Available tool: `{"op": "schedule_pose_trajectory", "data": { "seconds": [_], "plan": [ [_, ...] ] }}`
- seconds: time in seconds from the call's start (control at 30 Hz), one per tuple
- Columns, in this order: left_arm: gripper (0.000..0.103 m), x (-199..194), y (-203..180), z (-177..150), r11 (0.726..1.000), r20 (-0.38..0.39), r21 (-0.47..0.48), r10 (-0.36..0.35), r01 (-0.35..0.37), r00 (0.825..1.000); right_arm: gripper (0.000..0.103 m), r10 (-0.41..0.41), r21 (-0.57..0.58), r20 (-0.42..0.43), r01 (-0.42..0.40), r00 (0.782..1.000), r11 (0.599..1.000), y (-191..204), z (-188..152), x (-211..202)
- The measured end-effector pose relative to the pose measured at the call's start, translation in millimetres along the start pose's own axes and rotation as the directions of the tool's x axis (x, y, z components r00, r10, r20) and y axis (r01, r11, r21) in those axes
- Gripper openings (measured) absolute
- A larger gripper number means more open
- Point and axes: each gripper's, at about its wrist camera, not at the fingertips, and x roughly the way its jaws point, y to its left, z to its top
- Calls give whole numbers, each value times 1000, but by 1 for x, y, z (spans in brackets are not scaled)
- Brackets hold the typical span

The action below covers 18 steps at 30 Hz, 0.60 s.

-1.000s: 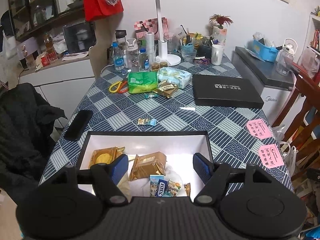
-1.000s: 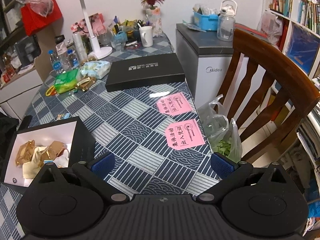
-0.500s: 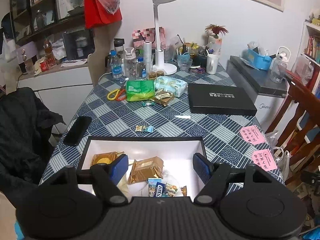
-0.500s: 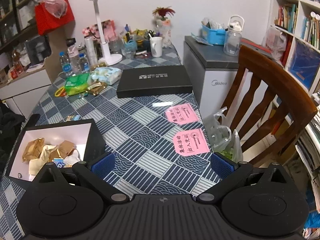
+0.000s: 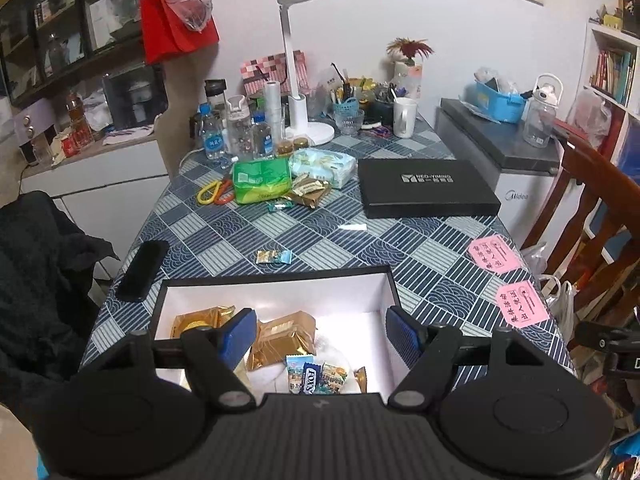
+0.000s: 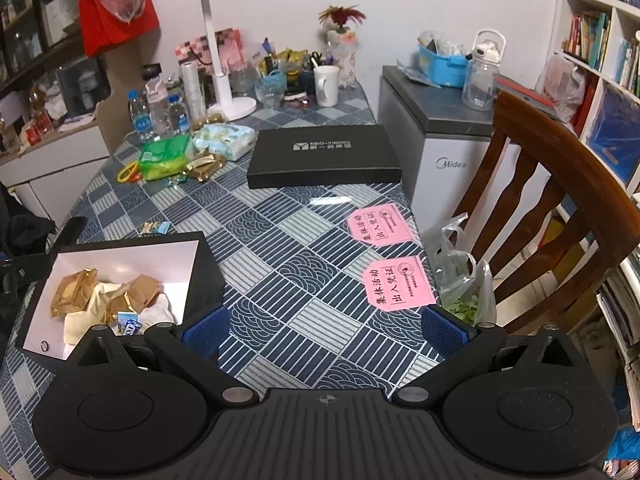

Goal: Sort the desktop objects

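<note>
On the checked tablecloth, inside the open black box with its white lining, we are seeing gold packets and small wrapped candies lying in a loose heap. One more wrapped candy is lying on the cloth just beyond the box's far wall, and a further scatter is waiting near the far end: a green pack, a pale tissue pack, brown sachets and a tiny candy beside them. The flat black lid is resting well apart to the right, with two pink slips near the table edge.

We are holding the left gripper above the box with its fingers spread wide and nothing between them; the right gripper is hovering over bare cloth beside the box, likewise spread and empty. Compared with a second ago, both cameras are sitting higher and further back, taking in more of the table, while the box's contents are looking the same. We are reading that as a pull-away after a drop, with both tools free for the next pick. The stray candy by the box is looking like the nearest candidate, though we are unable to tell from here whether the scissors-like yellow and orange handles belong to the sort.
</note>
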Motion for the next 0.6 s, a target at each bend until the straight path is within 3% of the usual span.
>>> {"op": "schedule_pose_trajectory", "data": {
  "seconds": [0.6],
  "plan": [
    [85,39,-25,20,999,-55,37,-30,32,998,103,12,5,-30,-12,999,1000,-2,21,36]
  ]
}}
